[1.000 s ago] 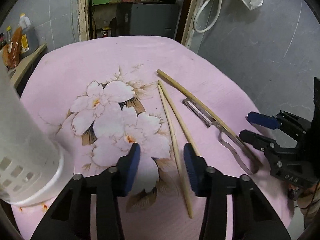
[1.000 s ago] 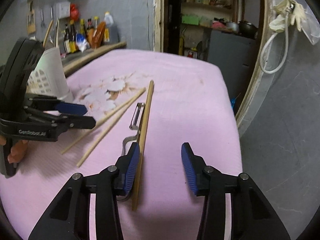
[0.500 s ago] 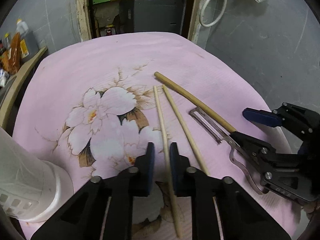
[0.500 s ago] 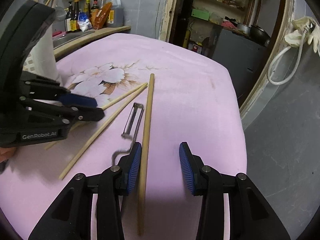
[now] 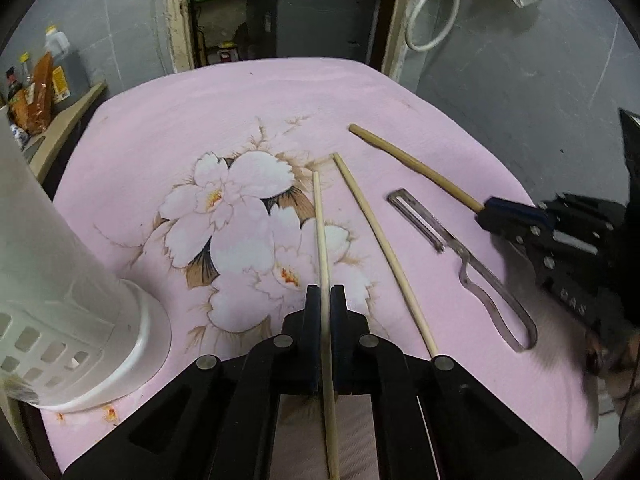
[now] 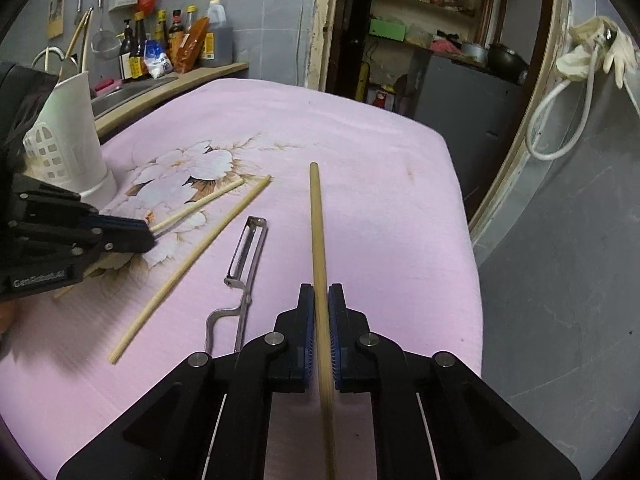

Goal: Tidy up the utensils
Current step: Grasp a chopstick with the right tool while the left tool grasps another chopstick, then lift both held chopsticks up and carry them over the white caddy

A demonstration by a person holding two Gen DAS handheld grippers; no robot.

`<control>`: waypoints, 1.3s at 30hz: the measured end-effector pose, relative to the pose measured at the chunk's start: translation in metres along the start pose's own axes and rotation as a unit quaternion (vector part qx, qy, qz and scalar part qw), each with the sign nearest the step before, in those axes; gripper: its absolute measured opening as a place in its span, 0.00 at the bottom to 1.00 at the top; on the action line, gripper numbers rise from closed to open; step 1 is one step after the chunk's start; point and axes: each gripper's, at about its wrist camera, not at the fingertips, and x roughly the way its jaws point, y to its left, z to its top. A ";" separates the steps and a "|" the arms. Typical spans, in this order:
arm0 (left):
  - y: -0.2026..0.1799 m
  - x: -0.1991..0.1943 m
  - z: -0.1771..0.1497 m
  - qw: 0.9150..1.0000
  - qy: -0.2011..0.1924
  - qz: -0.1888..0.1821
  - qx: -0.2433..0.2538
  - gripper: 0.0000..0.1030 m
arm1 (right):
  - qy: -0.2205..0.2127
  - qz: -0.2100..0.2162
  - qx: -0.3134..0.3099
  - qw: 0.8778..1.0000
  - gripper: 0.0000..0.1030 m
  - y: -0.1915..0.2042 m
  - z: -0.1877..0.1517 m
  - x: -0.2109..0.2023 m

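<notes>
Holding two sticks at once, we have the left hand-held gripper [image 5: 325, 300] clenched on a thin chopstick [image 5: 321, 232] and the right hand-held gripper [image 6: 321, 300] clenched on the thicker wooden stick [image 6: 317, 232]. Both pieces seem to lie on or just above the pink flowered table [image 5: 240, 120]; we cannot tell which. Between them on the cloth lie the second chopstick [image 5: 380, 248] and the metal peeler [image 5: 460, 256], near each other but apart.

We judge the step to be lifting these two and carrying them to the white holder [image 5: 60, 280] at the left edge. Each grip sits nearer the close end, so the long free end will want to droop. We should raise both level, keep the far tips off the cloth, and swing the thick stick over the peeler without brushing it. At the holder, tip each piece upright before letting go, one side at a time.
</notes>
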 end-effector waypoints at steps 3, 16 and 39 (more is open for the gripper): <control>0.004 0.003 0.008 1.000 0.022 -0.014 -0.010 0.03 | 0.015 0.016 0.003 1.000 0.06 -0.003 0.011 0.009; 0.008 0.015 0.028 0.997 0.057 -0.043 -0.017 0.03 | 0.087 0.055 0.005 0.995 0.07 -0.009 0.057 0.055; 0.012 -0.132 -0.024 0.948 -0.312 0.021 -0.056 0.02 | -0.286 0.094 0.075 0.951 0.05 0.025 0.024 -0.078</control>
